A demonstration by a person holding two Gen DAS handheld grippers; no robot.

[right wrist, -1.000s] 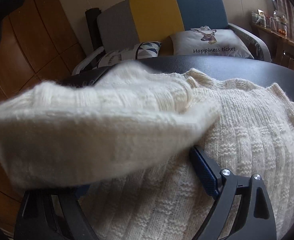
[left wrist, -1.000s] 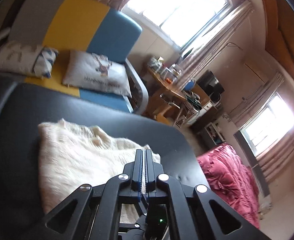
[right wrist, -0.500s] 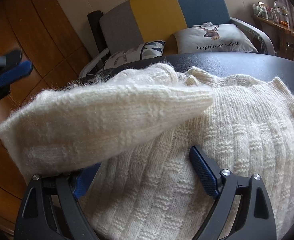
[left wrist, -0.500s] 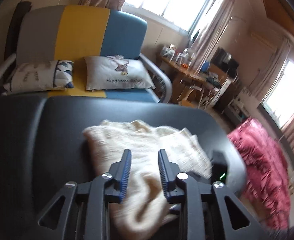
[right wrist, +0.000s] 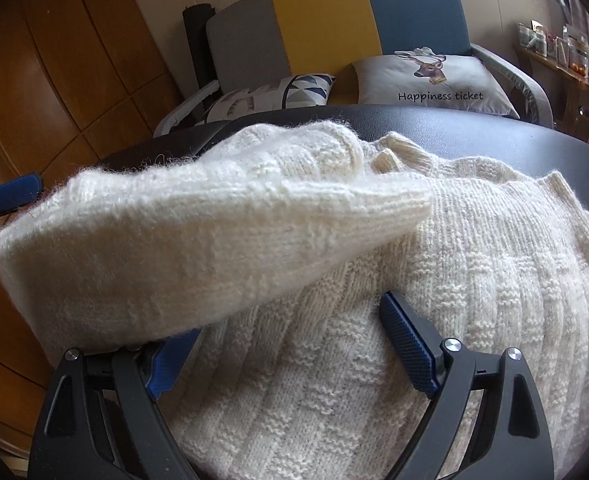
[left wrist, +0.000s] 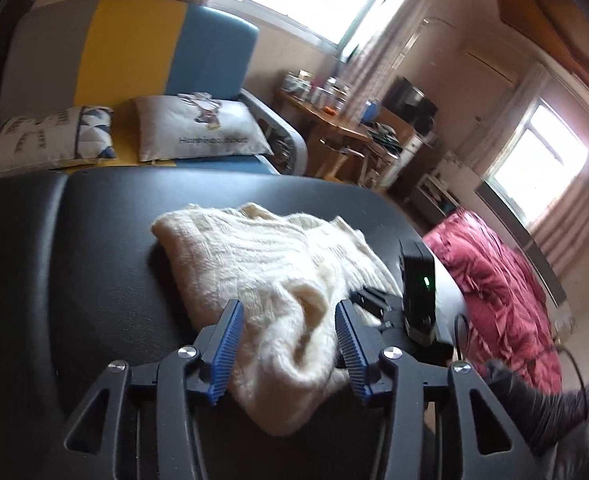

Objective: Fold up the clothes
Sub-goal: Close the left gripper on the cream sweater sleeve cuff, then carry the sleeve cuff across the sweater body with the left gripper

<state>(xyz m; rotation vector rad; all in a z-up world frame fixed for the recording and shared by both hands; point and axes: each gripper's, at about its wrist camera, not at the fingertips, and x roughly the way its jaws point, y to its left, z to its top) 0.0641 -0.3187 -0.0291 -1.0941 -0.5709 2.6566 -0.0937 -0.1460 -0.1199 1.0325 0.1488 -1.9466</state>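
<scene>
Black table [left wrist: 94, 260]: cream knit sweater [right wrist: 474, 280], one sleeve [right wrist: 198, 236] folded across; we judge more folds remain. Left tool [left wrist: 286, 344] opening around sleeve; right tool [right wrist: 290, 344] released.

Both my wrist cameras look forward and down along my fingers [left wrist: 224, 344], close over the worktop [left wrist: 74, 280]; both views share the cream sweater [right wrist: 474, 280] and striped sofa [right wrist: 326, 20].
</scene>
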